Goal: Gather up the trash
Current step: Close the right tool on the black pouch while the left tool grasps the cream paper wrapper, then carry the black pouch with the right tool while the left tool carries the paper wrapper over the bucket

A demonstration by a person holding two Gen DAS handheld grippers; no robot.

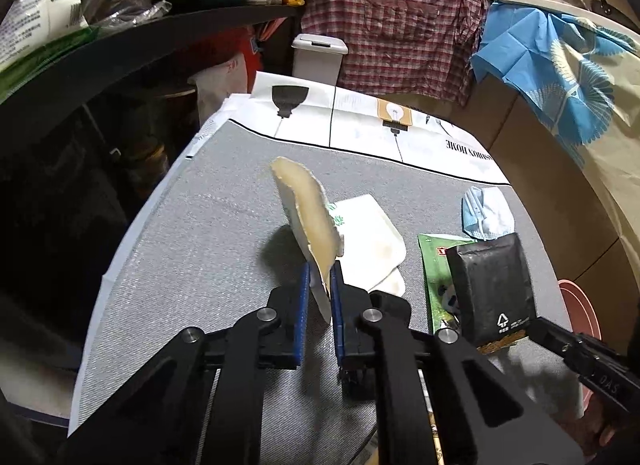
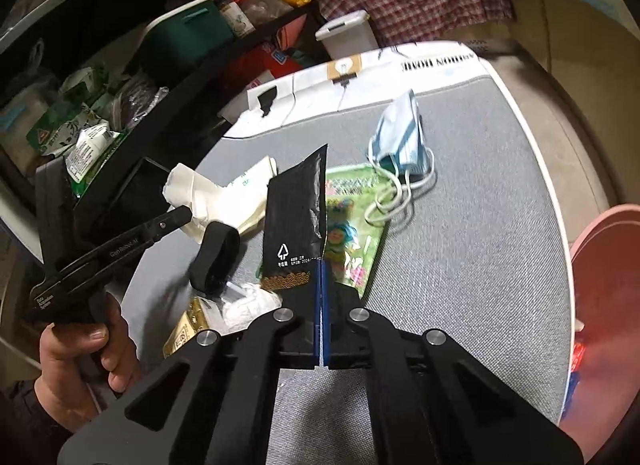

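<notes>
My left gripper (image 1: 320, 285) is shut on the lower edge of a pale, yellowish torn wrapper (image 1: 308, 209), which stands upright above the grey table (image 1: 180, 265). My right gripper (image 2: 322, 277) is shut on a black sachet (image 2: 296, 221) and holds it up over a green snack packet (image 2: 352, 241). In the left wrist view the black sachet (image 1: 492, 285) hangs at the right, above the green packet (image 1: 434, 277). A blue face mask (image 2: 400, 137) lies farther back on the table. A white paper bag (image 1: 372, 241) lies flat just behind the left fingers.
A pink bin (image 2: 608, 285) stands off the table's right edge. A white lidded bin (image 1: 318, 57) is beyond the far end. Dark shelves (image 2: 120, 65) packed with goods run along the left. A small yellow box (image 2: 188, 325) and crumpled tissue (image 2: 248, 305) lie near the front.
</notes>
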